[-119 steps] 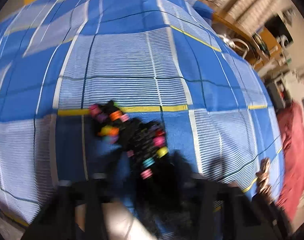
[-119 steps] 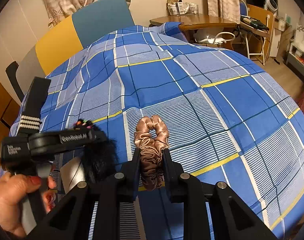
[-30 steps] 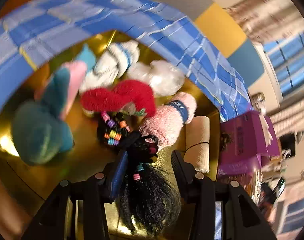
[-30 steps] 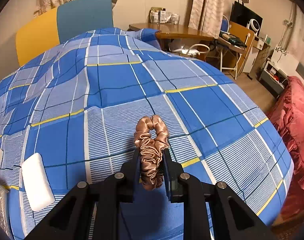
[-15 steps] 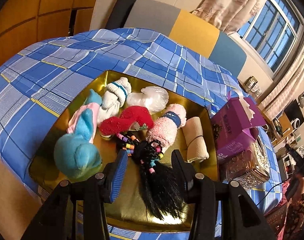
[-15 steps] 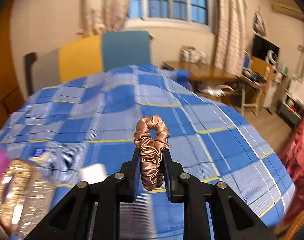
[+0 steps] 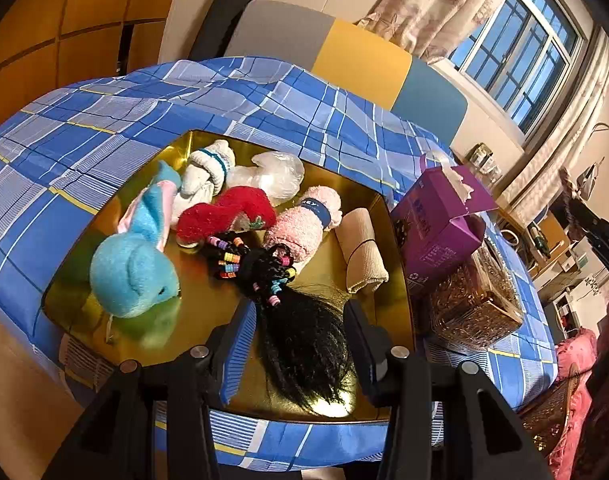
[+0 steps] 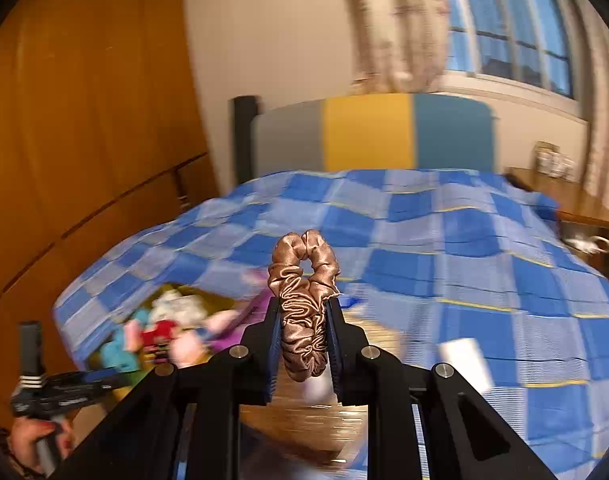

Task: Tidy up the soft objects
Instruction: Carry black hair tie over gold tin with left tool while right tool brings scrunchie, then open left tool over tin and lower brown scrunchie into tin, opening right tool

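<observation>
We log the left tool (image 7: 300, 344) with fingers spread wide, gripping nothing; the black hairpiece (image 7: 300, 320) lies loose between them on the gold tray (image 7: 396, 280), beaded end toward 12 o'clock. Also in the tray: blue plush (image 7: 132, 268) at 9 o'clock of the hairpiece, red sock (image 7: 228, 212) and pink sock (image 7: 304, 228) at 12, white sock (image 7: 204, 172) and clear bag (image 7: 272, 176) beyond, beige roll (image 7: 362, 252) at 2. Purple box (image 7: 436, 224) stands just beside the tray on the bed (image 7: 84, 128). Right tool (image 8: 304, 344) is clamped on the scrunchie (image 8: 304, 300), held above the bed; that view is blurred.
</observation>
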`<state>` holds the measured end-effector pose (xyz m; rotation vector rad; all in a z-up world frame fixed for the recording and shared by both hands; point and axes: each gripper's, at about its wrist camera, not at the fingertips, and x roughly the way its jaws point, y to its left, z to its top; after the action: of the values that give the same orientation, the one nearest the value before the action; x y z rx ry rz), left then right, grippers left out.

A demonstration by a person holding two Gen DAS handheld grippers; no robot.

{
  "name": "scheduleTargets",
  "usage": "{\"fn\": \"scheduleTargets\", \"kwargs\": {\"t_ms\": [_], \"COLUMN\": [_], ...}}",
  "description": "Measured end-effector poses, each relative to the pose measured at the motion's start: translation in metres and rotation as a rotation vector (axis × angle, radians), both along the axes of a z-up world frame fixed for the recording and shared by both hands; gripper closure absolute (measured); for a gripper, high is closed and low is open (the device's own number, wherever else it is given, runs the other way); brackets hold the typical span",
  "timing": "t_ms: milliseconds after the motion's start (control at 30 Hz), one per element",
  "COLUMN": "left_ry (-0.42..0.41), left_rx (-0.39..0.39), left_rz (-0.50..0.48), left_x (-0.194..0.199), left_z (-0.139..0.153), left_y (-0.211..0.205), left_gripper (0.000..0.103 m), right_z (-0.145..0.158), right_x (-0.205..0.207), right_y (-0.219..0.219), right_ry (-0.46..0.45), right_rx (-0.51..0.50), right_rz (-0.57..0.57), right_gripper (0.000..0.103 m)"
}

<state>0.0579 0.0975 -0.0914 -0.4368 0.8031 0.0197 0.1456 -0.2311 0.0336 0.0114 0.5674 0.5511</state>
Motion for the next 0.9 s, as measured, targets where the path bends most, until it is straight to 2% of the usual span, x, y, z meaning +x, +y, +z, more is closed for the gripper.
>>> {"fn": "scheduleTargets", "kwargs": {"t_ms": [167, 300, 467, 667, 900], "left_ry": [-0.021, -0.035, -0.037, -0.050, -0.054], "left_rx": [-0.026, -0.031, -0.038, -0.051, -0.074], "left_rz": [0.024, 0.053, 0.072, 0.084, 0.101], "left_x": [-0.009, -0.015, -0.018, -0.023, -0.028], "left_z": [0.002, 0.002, 0.002, 0.002, -0.001], "left_y": [0.016, 0.028, 0.037, 0.047, 0.057], "left_gripper": [0.057, 0.057, 0.057, 0.057, 0.057], "right_z": [-0.016, -0.039, -0.073, -0.106, -0.133], "right_x": [-0.015, -0.020, -0.021, -0.005, 0.009], "right_y": [0.068, 0.112, 0.161, 0.193, 0.206], "right_ry": [0.050, 0.144, 0.195, 0.234, 0.300], "right_rx": [-0.013, -0.053, -0.127, -0.202, -0.233], "right_rz": [0.131, 0.167, 0.183, 0.099, -0.009], "right_gripper": [0.082, 0.082, 0.082, 0.082, 0.077]}}
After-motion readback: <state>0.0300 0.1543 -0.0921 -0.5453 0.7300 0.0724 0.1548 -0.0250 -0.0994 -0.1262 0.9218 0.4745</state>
